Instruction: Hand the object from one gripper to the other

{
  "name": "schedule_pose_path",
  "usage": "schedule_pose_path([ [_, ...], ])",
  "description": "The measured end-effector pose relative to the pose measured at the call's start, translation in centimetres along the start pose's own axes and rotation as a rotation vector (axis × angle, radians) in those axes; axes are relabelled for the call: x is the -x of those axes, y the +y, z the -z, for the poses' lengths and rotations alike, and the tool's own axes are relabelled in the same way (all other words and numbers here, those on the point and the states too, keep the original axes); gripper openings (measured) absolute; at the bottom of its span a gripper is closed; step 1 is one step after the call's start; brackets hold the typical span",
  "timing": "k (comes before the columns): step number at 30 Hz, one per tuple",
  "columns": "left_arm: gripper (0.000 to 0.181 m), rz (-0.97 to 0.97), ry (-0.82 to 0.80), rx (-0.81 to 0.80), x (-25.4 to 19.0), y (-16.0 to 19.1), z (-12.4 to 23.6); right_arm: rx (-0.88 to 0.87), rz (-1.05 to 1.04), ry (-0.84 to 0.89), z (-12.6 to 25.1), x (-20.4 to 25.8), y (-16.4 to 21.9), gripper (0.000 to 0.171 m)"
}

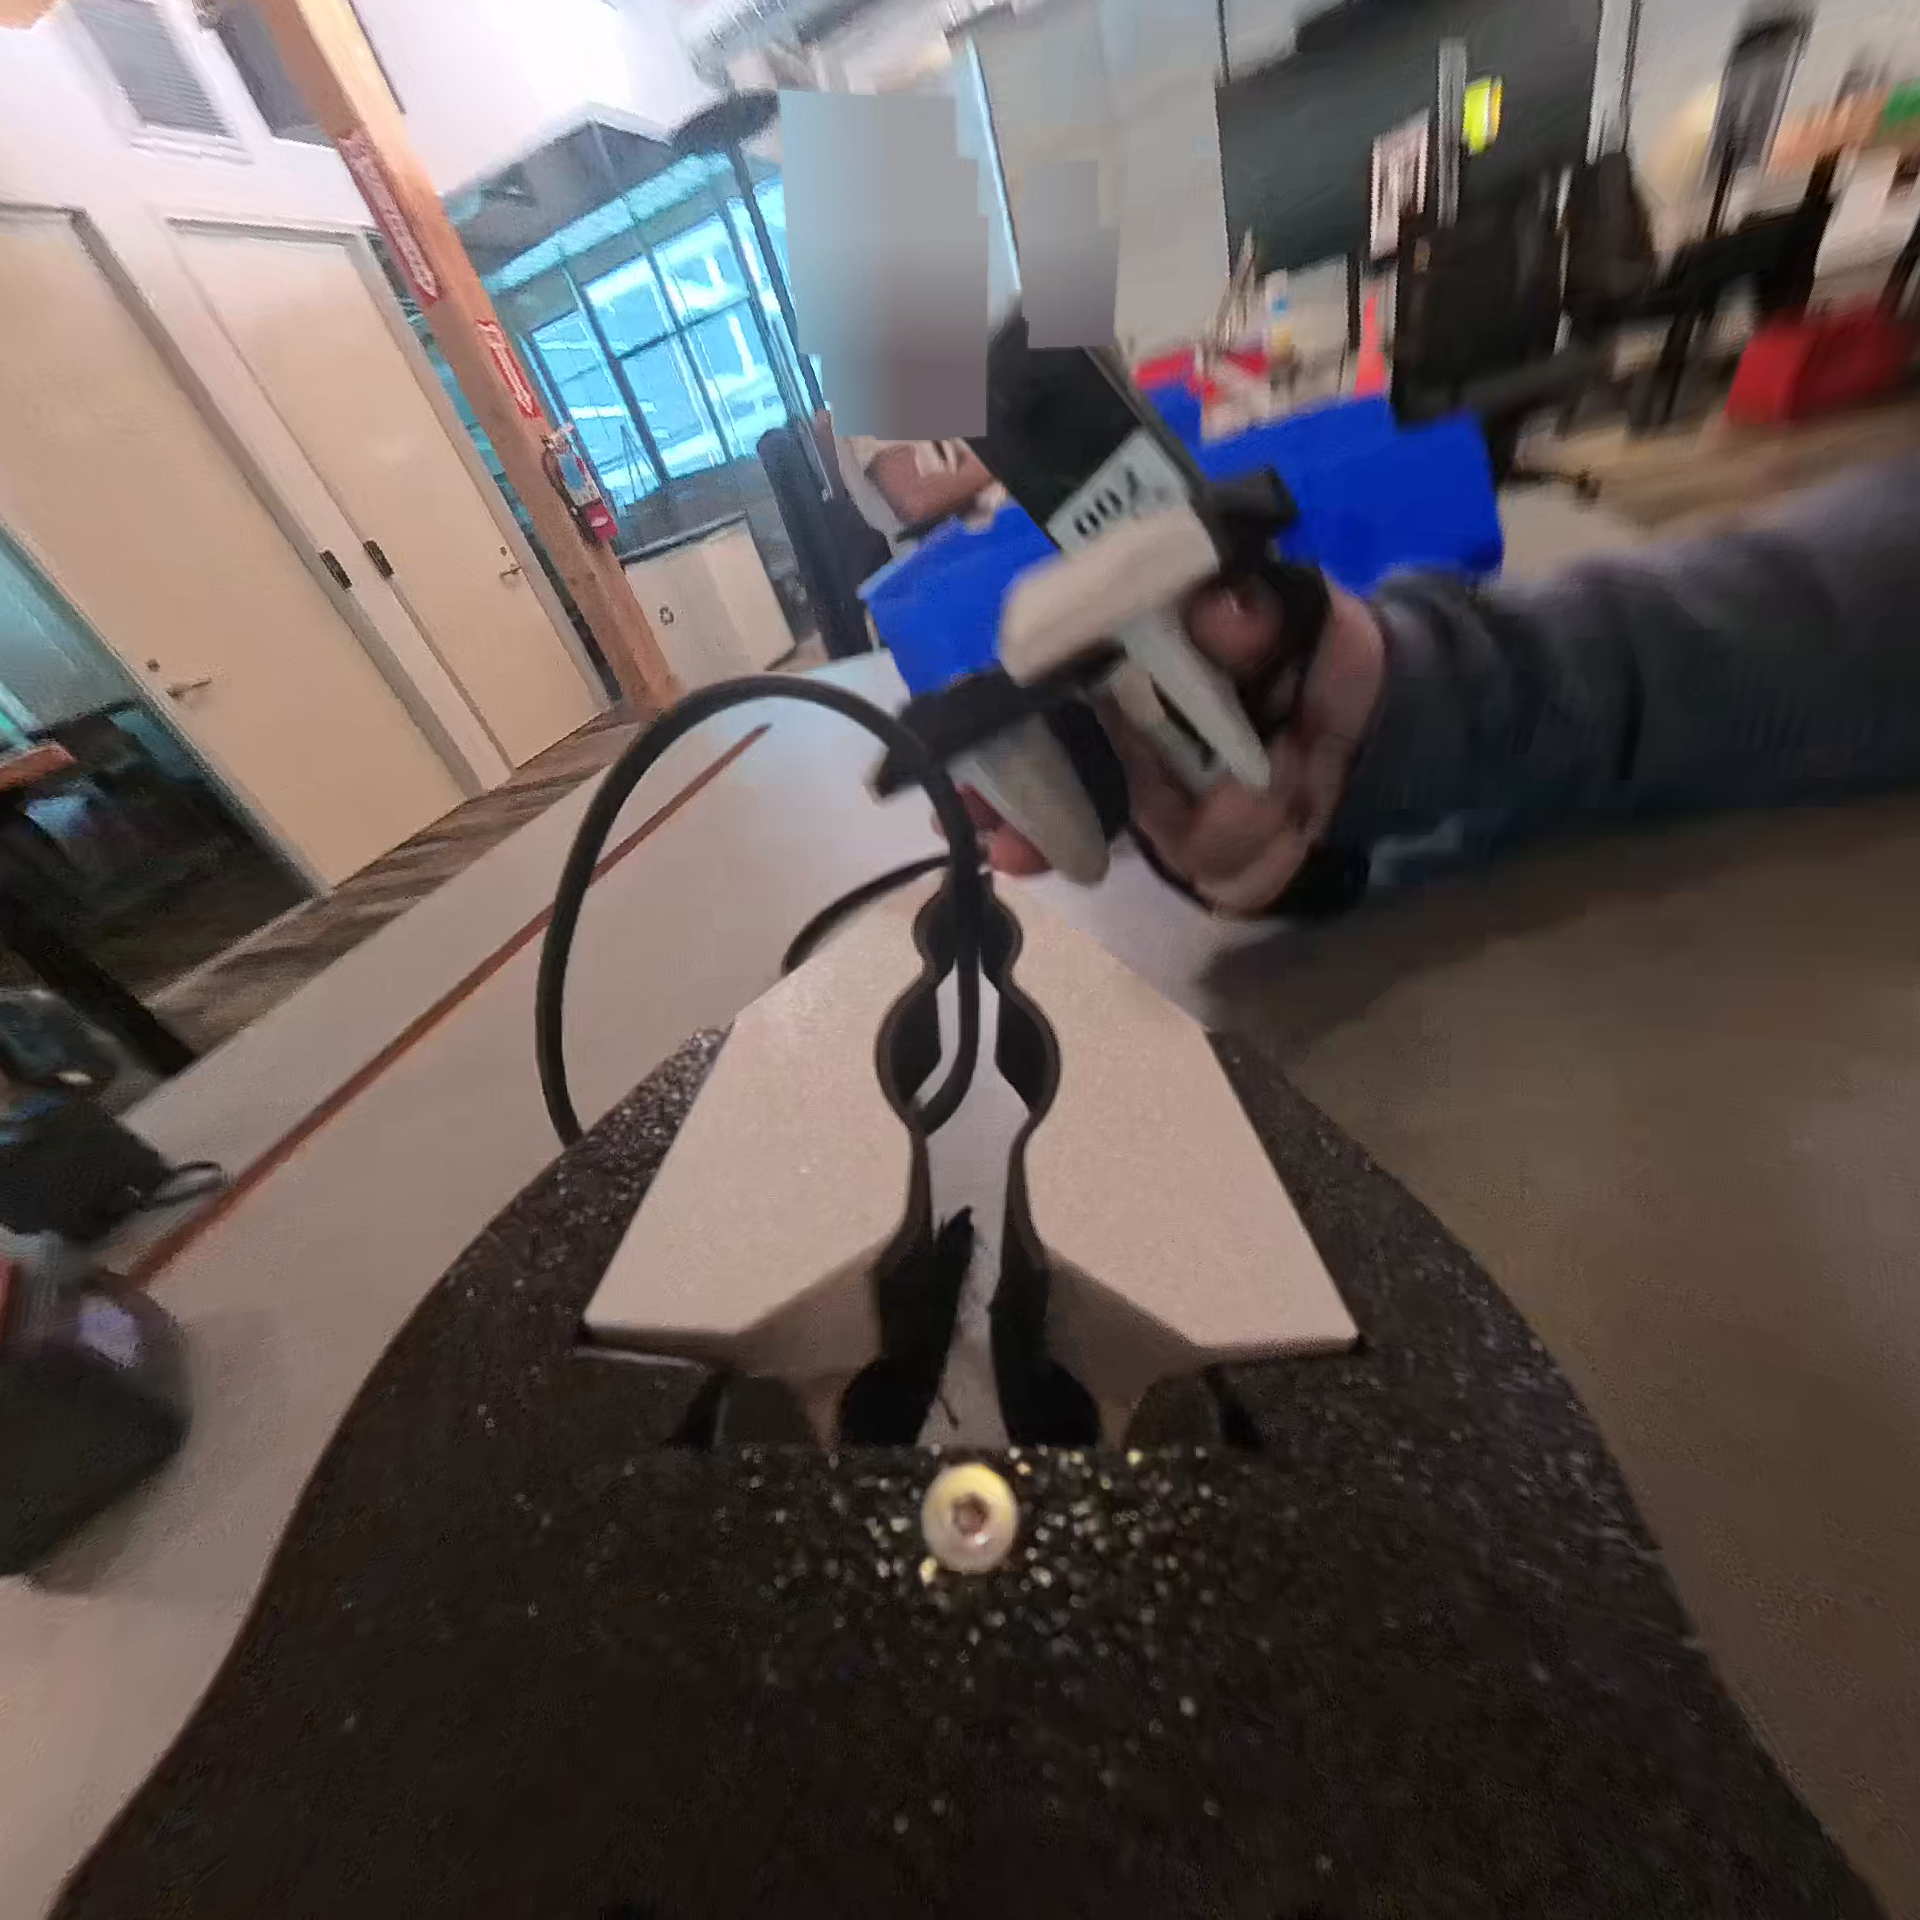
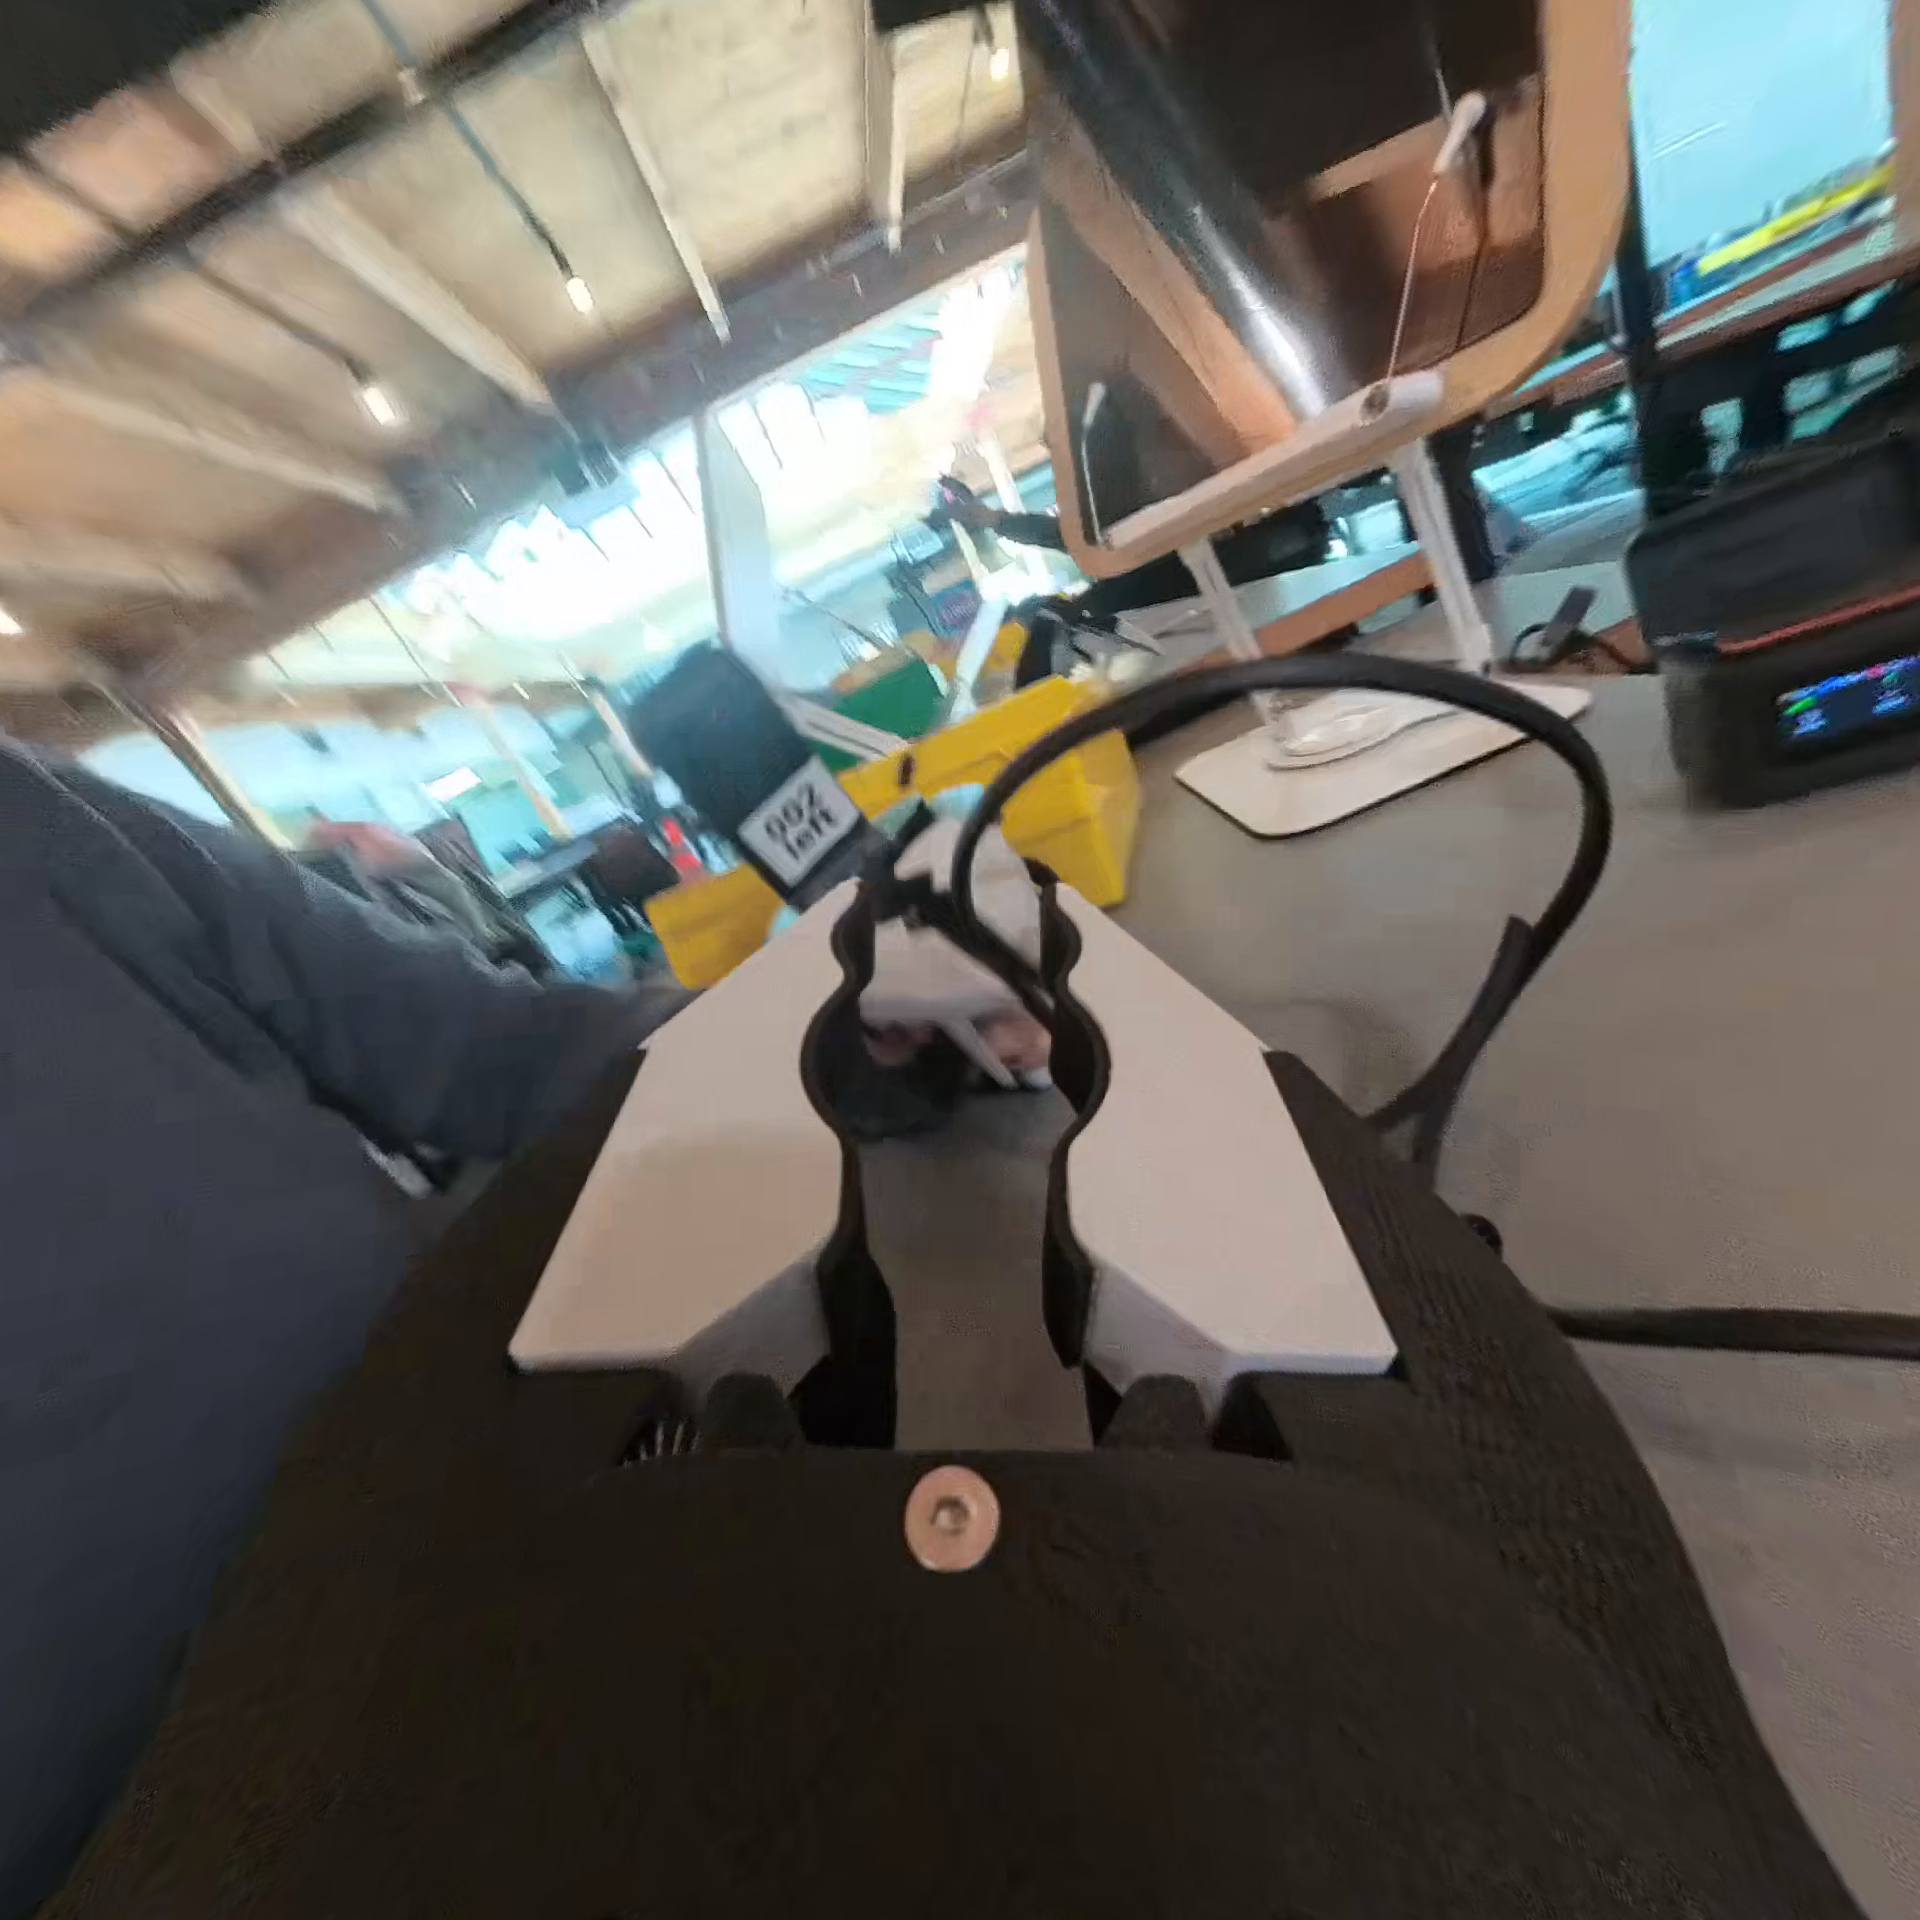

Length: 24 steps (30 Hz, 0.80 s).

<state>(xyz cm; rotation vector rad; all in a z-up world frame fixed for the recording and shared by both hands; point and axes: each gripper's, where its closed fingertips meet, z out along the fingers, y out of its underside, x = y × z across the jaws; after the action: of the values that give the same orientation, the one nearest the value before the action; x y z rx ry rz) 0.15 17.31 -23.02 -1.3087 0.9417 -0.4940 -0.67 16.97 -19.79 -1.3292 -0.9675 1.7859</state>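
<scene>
A thin black cable (image 1: pixel 582 883) is the object. My left gripper (image 1: pixel 966 920) is shut on it, and the cable arcs up in a loop from between its fingers. The right gripper's body (image 1: pixel 1122 582), held in a person's hand (image 1: pixel 1299 748), is at the top of the loop with its fingers at the cable. In the right wrist view my right gripper (image 2: pixel 951 899) is open. The cable (image 2: pixel 1455 686) rises from by its fingertips and arcs right and down to the table. The left gripper's labelled body (image 2: pixel 805 831) is just beyond.
Both grippers are above a grey table (image 1: pixel 1610 1195). A blue bin (image 1: pixel 1371 499) stands behind in the left view. In the right view there are a yellow bin (image 2: pixel 1086 805), a white stand base (image 2: pixel 1351 769) and a black device with a screen (image 2: pixel 1787 707). A dark sleeve (image 2: pixel 208 987) fills the left. My two grippers' fingertips are within a few centimetres of each other.
</scene>
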Motion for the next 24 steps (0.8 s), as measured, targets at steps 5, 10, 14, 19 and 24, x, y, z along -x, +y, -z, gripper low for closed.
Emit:
schedule_pose_path([
  [5, 0.001, -0.152, 0.02, 0.084, -1.5, 1.3, -0.7, 0.031, -0.087, -0.002, 0.3, -0.1, 0.3, 0.019],
  [10, 0.002, -0.13, 0.042, 0.076, -1.9, 1.1, -0.6, 0.07, 0.055, 0.027, 0.7, 0.1, 0.4, 0.002],
  [14, 0.031, 0.1, 0.133, -0.078, -1.9, -1.3, 0.5, 0.142, 0.364, 0.136, 1.2, -0.3, 0.6, 0.001],
  [19, 0.045, 0.606, 0.322, -0.225, -0.4, -2.9, 1.8, 0.308, 0.782, 0.084, 0.3, 1.8, 3.5, 0.002],
  [24, 0.039, 0.771, 0.527, -0.204, -2.2, -3.1, 1.9, 0.537, 1.042, 0.115, 0.0, 0.8, 7.0, 0.002],
])
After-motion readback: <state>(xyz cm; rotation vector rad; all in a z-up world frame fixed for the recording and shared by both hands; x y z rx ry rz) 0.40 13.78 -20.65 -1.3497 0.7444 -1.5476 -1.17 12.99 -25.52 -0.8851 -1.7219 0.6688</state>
